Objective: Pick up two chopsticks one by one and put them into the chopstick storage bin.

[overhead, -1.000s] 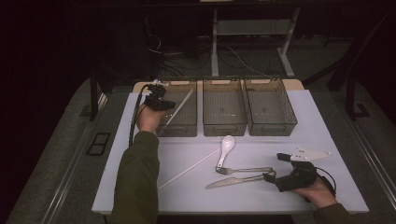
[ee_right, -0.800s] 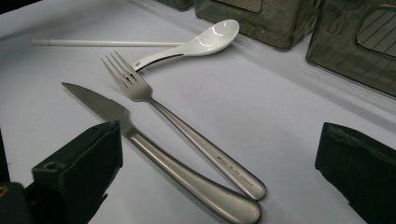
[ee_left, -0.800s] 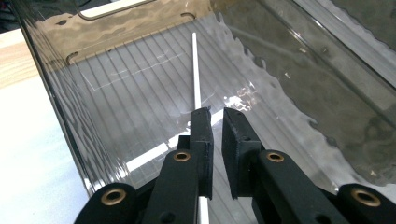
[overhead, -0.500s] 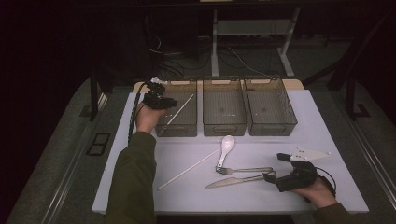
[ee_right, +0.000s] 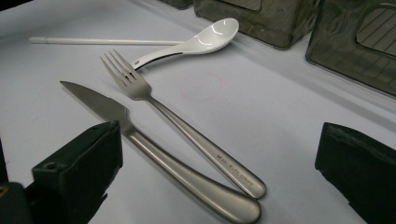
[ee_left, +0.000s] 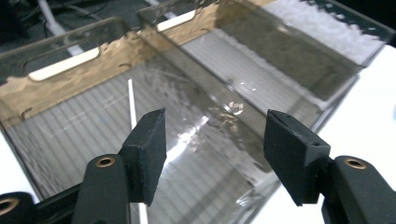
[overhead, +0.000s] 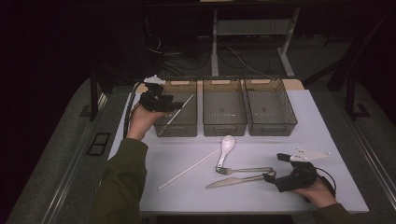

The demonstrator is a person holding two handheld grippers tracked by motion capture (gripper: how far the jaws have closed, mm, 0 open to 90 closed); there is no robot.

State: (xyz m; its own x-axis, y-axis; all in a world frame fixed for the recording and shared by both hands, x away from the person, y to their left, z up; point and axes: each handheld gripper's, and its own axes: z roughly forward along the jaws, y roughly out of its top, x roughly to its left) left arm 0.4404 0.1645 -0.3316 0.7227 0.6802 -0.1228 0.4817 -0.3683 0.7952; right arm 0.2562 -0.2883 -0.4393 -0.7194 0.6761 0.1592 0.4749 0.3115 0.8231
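The left tool (overhead: 175, 105) hung over the left bin (overhead: 187, 122), at its near left part, and its jaws stood apart with nothing between them; they had just been opening. In the left tool's view (ee_left: 212, 158) the black pads (ee_left: 149, 151) framed the ribbed floor of that bin, and a white chopstick (ee_left: 132, 107) lay below them inside it. From the high view that chopstick (overhead: 180, 111) leaned slantwise in the bin, its far end up near the right wall and its near end low at the front. Two more bins stood in a row to the right, the middle bin (overhead: 224, 122) touching the left one and the right bin (overhead: 272, 125) just beside it. On the white worktop (overhead: 327, 140) in front of the bins lay a second chopstick (overhead: 188, 169), a white spoon (overhead: 226, 148), a fork (overhead: 243, 170) and a knife (overhead: 236, 180), close together. The fork's tines lay against the spoon's handle, and the knife lay just beside the fork, nearly parallel. The right tool (overhead: 270, 176) rested low on the worktop at the handle ends of the fork and knife, jaws wide apart and gripping nothing. In its own view (ee_right: 219, 172) both handles (ee_right: 224, 186) lay between the pads, touching neither.
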